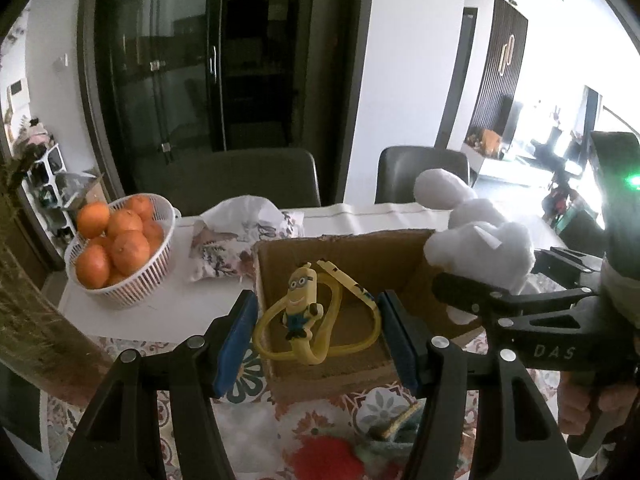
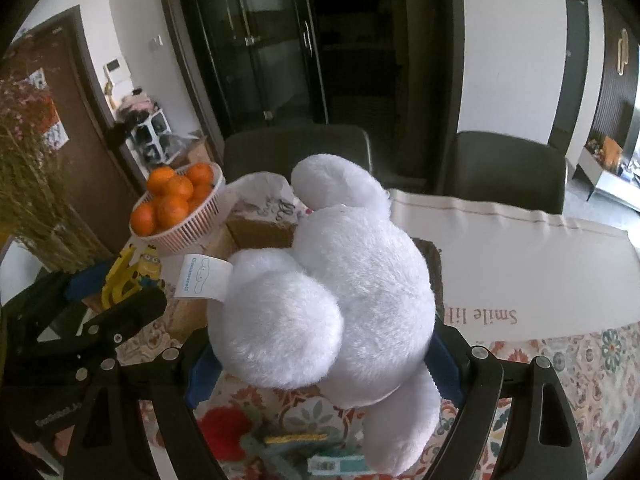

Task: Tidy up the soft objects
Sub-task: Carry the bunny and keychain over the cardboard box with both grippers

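Observation:
My left gripper (image 1: 316, 320) is shut on a yellow rubbery minion toy with looped bands (image 1: 308, 312) and holds it over the open cardboard box (image 1: 360, 248). The toy also shows in the right wrist view (image 2: 136, 276). My right gripper (image 2: 320, 364) is shut on a white plush toy (image 2: 332, 280) with a paper tag, held above the box's right side. The plush shows in the left wrist view (image 1: 480, 240) with the right gripper below it. A red and green knitted soft object (image 1: 332, 456) lies on the tablecloth in front of the box.
A white basket of oranges (image 1: 120, 248) stands at the left. A floral cloth bag (image 1: 244, 236) lies behind the box. Dried flowers (image 2: 28, 184) stand at the far left. Two dark chairs (image 1: 240, 176) stand behind the table. A cream runner (image 2: 520, 248) covers the right side.

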Demonstrator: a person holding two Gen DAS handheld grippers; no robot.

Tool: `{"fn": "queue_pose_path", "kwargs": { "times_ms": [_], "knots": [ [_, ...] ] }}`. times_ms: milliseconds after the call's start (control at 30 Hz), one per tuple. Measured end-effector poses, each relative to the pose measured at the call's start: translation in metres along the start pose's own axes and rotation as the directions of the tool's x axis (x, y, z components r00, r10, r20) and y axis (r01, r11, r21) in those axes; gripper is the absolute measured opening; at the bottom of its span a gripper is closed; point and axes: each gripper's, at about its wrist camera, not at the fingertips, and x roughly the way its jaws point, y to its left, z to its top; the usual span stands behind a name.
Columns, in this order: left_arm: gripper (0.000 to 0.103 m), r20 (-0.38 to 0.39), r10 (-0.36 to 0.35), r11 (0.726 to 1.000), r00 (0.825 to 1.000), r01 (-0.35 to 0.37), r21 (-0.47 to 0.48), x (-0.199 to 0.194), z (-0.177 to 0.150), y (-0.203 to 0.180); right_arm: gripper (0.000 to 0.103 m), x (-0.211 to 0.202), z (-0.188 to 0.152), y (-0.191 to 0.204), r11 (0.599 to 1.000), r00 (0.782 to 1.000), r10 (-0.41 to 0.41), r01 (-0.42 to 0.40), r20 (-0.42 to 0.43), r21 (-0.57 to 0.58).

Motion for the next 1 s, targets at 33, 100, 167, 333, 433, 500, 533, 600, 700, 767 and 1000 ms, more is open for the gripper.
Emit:
{"fn": "queue_pose_path", "kwargs": {
  "times_ms": [33, 100, 167, 333, 433, 500, 533, 600, 700, 767, 1000],
  "knots": [
    [0.062, -0.011, -0.002, 1.000, 1.000, 0.002, 0.002, 0.006, 0.000, 0.001, 0.086, 0.004, 0.000, -0.001, 1.000, 1.000, -0.001, 0.001, -0.008, -0.001],
    [0.062, -0.041, -0.011, 1.000, 0.999, 0.011, 0.001, 0.018, 0.001, 0.002, 0.086, 0.014, 0.002, -0.005, 1.000, 1.000, 0.006, -0.006, -0.026, 0.014],
    [0.062, -0.065, -0.019, 1.000, 0.998, 0.019, 0.000, 0.027, 0.000, 0.003, 0.086, 0.025, 0.003, -0.007, 1.000, 0.999, 0.019, -0.018, -0.046, 0.023],
    [0.062, -0.106, -0.026, 1.000, 0.994, 0.026, -0.002, 0.046, 0.000, 0.005, 0.086, 0.052, 0.006, -0.008, 0.998, 0.990, 0.061, -0.062, -0.131, -0.005],
    [0.062, -0.126, -0.035, 0.999, 0.991, 0.035, 0.001, 0.053, -0.001, 0.006, 0.086, 0.066, 0.003, -0.009, 0.997, 0.980, 0.074, -0.080, -0.187, -0.021],
    [0.063, -0.139, -0.034, 0.999, 0.990, 0.036, 0.005, 0.057, -0.001, 0.005, 0.087, 0.072, 0.000, -0.013, 0.997, 0.978, 0.072, -0.075, -0.198, -0.011],
    [0.067, -0.146, -0.032, 0.999, 0.989, 0.033, 0.010, 0.059, -0.001, 0.005, 0.087, 0.074, 0.000, -0.013, 0.997, 0.975, 0.074, -0.078, -0.209, -0.008],
    [0.076, -0.159, -0.031, 0.999, 0.987, 0.033, 0.013, 0.062, 0.000, 0.005, 0.088, 0.079, -0.002, -0.014, 0.997, 0.969, 0.069, -0.073, -0.238, -0.008],
    [0.080, -0.160, -0.014, 1.000, 0.987, 0.018, 0.023, 0.062, 0.000, 0.005, 0.088, 0.085, -0.003, -0.013, 0.997, 0.961, 0.066, -0.074, -0.269, -0.019],
    [0.082, -0.162, -0.002, 1.000, 0.987, 0.006, 0.026, 0.061, 0.000, 0.006, 0.088, 0.088, -0.003, -0.013, 0.998, 0.960, 0.060, -0.068, -0.275, -0.019],
    [0.084, -0.161, 0.048, 0.999, 0.986, -0.044, 0.026, 0.055, 0.000, 0.011, 0.089, 0.091, 0.000, -0.010, 0.999, 0.963, 0.019, -0.028, -0.269, -0.032]
  ]
}}
